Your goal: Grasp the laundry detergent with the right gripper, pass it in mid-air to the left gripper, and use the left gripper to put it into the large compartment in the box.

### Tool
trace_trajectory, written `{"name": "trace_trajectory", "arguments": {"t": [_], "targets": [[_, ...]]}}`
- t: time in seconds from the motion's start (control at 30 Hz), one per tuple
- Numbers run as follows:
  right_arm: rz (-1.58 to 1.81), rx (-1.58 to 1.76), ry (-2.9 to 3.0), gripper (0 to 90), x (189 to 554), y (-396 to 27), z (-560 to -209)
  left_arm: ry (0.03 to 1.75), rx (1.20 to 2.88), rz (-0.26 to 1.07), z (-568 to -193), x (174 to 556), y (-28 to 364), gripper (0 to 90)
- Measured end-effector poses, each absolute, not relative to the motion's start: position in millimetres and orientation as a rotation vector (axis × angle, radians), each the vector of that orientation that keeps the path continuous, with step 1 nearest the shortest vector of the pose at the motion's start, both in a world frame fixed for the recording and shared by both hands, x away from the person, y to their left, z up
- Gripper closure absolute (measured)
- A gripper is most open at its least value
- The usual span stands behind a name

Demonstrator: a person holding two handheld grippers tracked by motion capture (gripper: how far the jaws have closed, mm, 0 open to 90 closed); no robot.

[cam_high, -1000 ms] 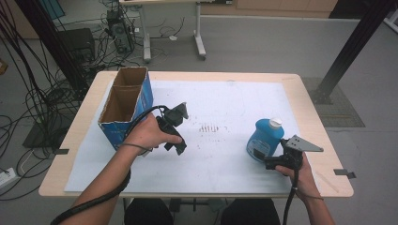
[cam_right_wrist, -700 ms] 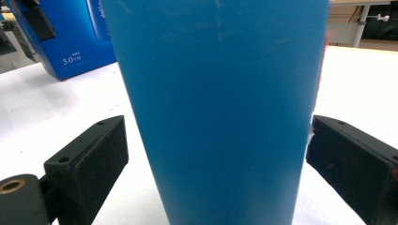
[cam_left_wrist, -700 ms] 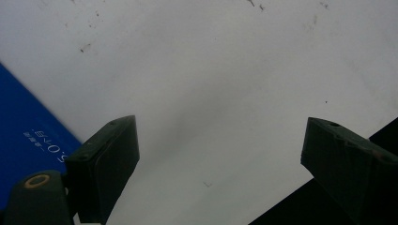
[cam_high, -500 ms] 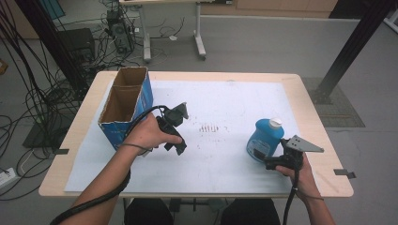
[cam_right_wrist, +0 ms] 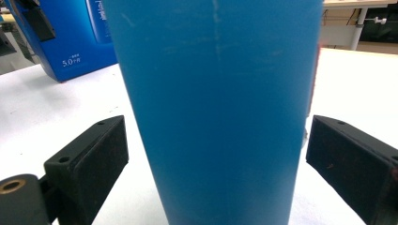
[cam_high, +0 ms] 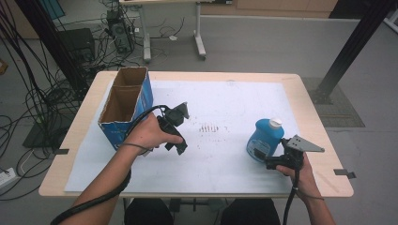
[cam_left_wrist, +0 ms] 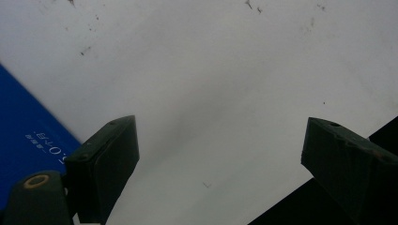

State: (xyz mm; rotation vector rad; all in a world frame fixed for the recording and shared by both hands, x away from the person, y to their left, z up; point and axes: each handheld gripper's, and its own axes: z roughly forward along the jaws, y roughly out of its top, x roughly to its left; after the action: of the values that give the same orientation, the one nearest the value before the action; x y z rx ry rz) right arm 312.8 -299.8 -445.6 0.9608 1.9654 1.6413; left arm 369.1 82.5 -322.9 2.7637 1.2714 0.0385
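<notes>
A blue bottle (cam_high: 264, 139) with a white cap stands upright at the right of the white sheet. My right gripper (cam_high: 259, 154) is level at the bottle's base, open. In the right gripper view the blue bottle (cam_right_wrist: 216, 103) stands between the two jaws of my right gripper (cam_right_wrist: 216, 123), with a thin gap on each side. My left gripper (cam_high: 180, 147) is held left of the middle and points down at the sheet. In the left gripper view, my left gripper (cam_left_wrist: 220, 126) stands open with nothing between its jaws.
An open-topped blue cardboard box (cam_high: 126, 107) stands at the table's left; the blue box (cam_right_wrist: 70, 37) also shows far off in the right gripper view. A white sheet (cam_high: 225, 103) covers most of the wooden table (cam_high: 319, 117). Cables and desk legs lie on the floor beyond.
</notes>
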Motion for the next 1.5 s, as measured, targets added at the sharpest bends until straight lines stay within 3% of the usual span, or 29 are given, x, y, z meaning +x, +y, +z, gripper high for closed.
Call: {"name": "trace_trajectory", "arguments": {"t": [1.5], "targets": [[1.641, 0.963, 1.952, 5.3, 313.5, -298.4, -444.1, 1.271, 2.761, 0.033, -324.7, 367.9, 81.8, 11.9]]}}
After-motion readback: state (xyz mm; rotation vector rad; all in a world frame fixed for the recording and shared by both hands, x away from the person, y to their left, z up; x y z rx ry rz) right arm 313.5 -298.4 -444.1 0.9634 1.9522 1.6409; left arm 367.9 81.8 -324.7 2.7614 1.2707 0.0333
